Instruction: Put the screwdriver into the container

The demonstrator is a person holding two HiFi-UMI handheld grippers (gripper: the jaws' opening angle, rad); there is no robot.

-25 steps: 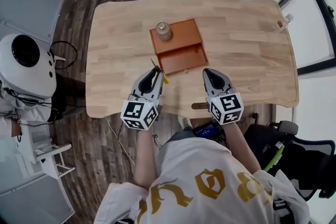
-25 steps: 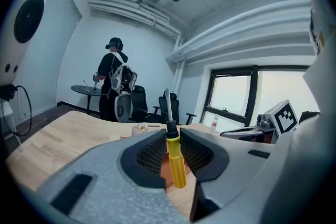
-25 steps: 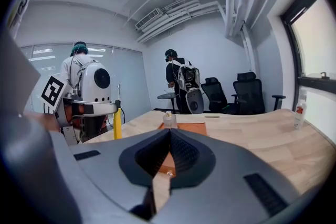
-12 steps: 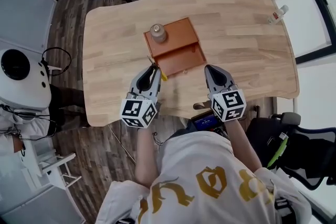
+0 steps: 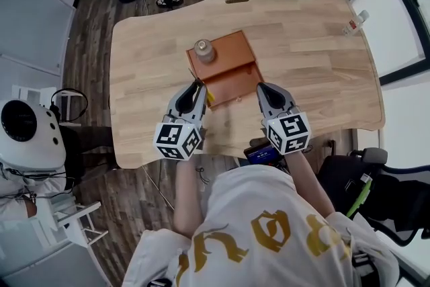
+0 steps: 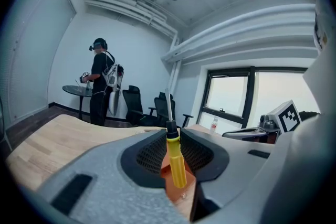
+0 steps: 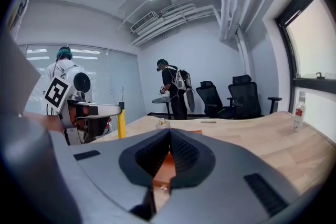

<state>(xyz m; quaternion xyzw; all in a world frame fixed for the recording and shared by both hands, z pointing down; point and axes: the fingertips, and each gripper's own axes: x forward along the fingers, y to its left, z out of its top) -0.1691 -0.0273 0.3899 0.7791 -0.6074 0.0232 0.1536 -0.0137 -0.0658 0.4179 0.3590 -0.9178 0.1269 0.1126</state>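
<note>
left gripper [image 5: 196, 88]: jaws pinching yellow-handled screwdriver [image 6: 176, 164], at brown container's [image 5: 235, 54] near-left corner | right gripper [image 5: 263, 88]: jaws pressed together, empty, at container's near-right corner

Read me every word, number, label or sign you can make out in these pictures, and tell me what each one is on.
No text can be read.
Gold print on the person's white shirt: large characters, creased and cut off, unreadable.
On the left tongs and right tongs: black-and-white square markers on their cubes, no letters.
Label on the bottle: too small to read.
Yellow handle of the screwdriver: no print shows.
</note>
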